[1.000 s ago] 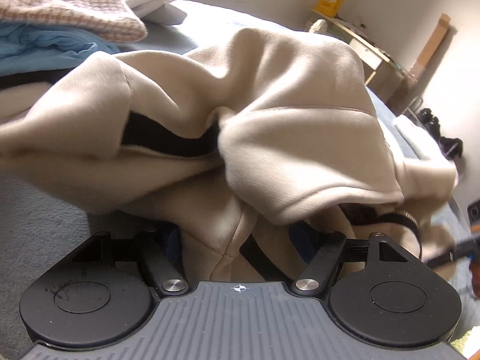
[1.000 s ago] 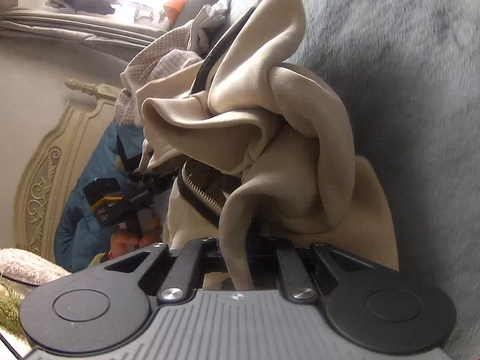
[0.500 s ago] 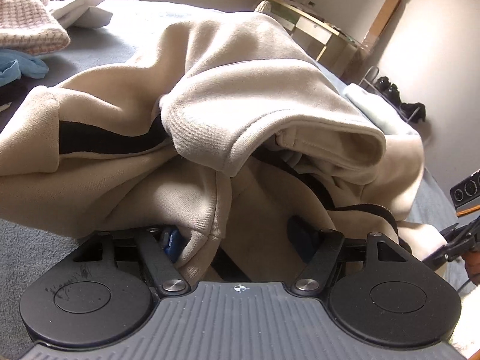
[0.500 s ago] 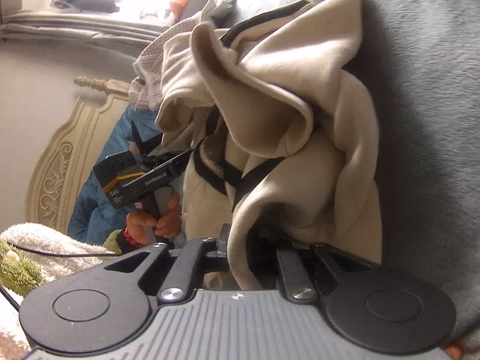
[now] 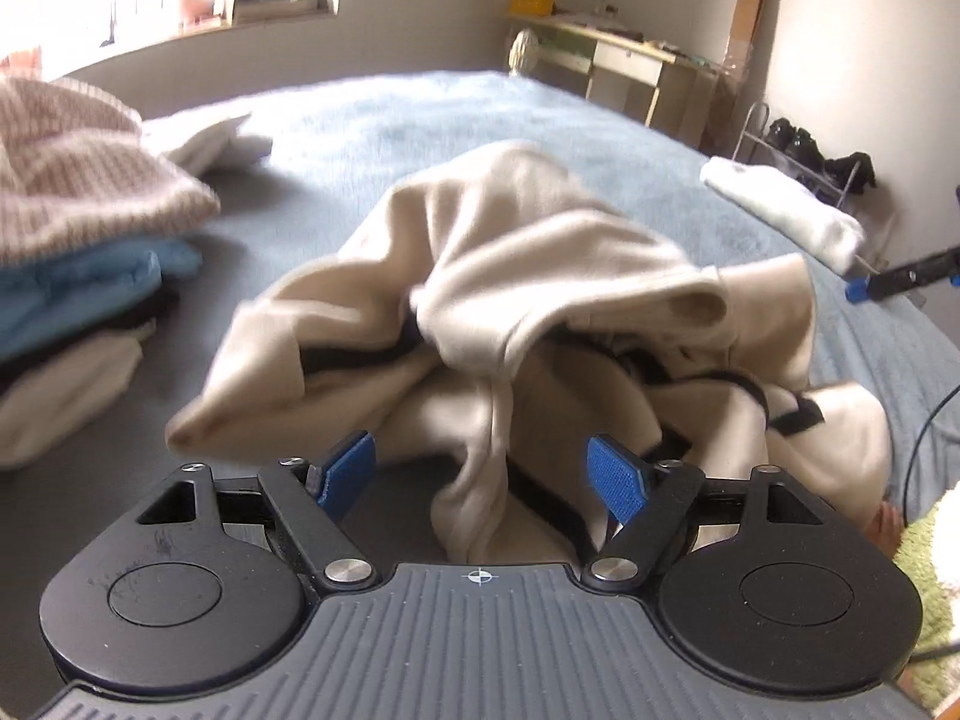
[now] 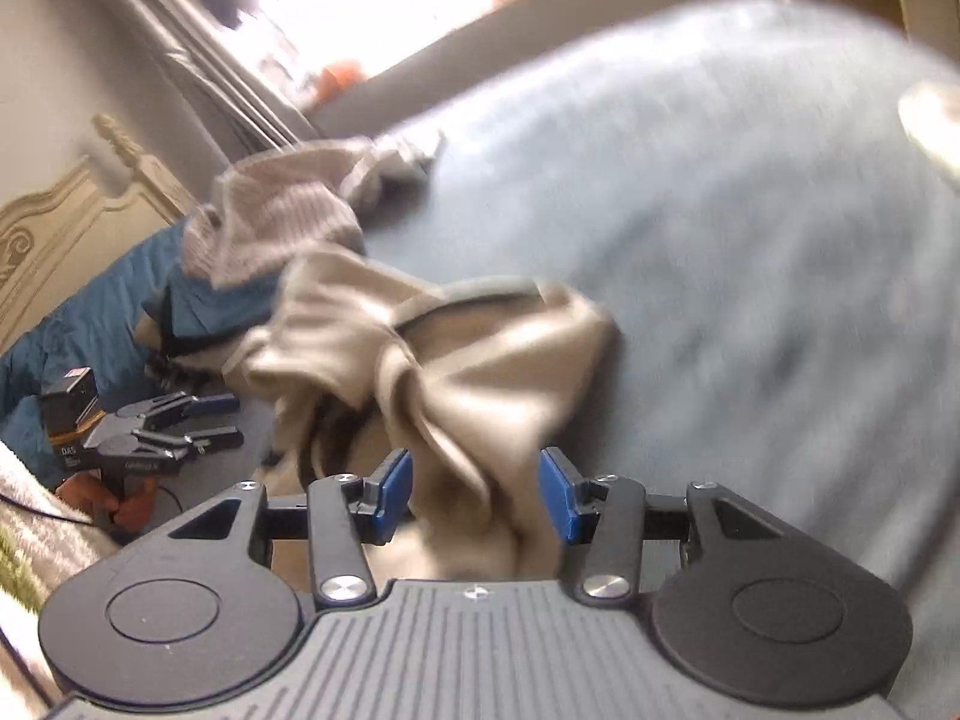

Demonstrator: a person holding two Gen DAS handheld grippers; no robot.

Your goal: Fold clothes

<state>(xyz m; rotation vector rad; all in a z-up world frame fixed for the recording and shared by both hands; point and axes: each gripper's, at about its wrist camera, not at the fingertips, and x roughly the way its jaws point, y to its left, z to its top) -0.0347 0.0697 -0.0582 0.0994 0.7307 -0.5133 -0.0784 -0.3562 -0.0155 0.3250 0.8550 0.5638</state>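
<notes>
A beige zip jacket with black trim (image 5: 540,300) lies crumpled in a heap on the blue-grey bed (image 5: 420,114). My left gripper (image 5: 483,474) hovers just before its near edge. Its jaws are opening, and one hanging fold sits loose between the blue pads (image 5: 618,477) without being pressed. In the right wrist view, the same jacket (image 6: 456,360) is blurred by motion. My right gripper (image 6: 477,495) has its jaws opening too, with a bunch of beige cloth between the pads (image 6: 393,492) and no squeeze showing. The left gripper (image 6: 198,420) also appears there, beside the jacket.
A stack of clothes stands at the left: a pink knit (image 5: 78,168) over a blue garment (image 5: 78,294). A white folded piece (image 5: 780,210) lies near the bed's right edge. Behind are a desk (image 5: 630,72) and a carved headboard (image 6: 60,222).
Both grippers have lifted and drawn back from the jacket. The right jaws, shut on a fold before, have spread apart. The jacket has dropped into a lower heap on the bed.
</notes>
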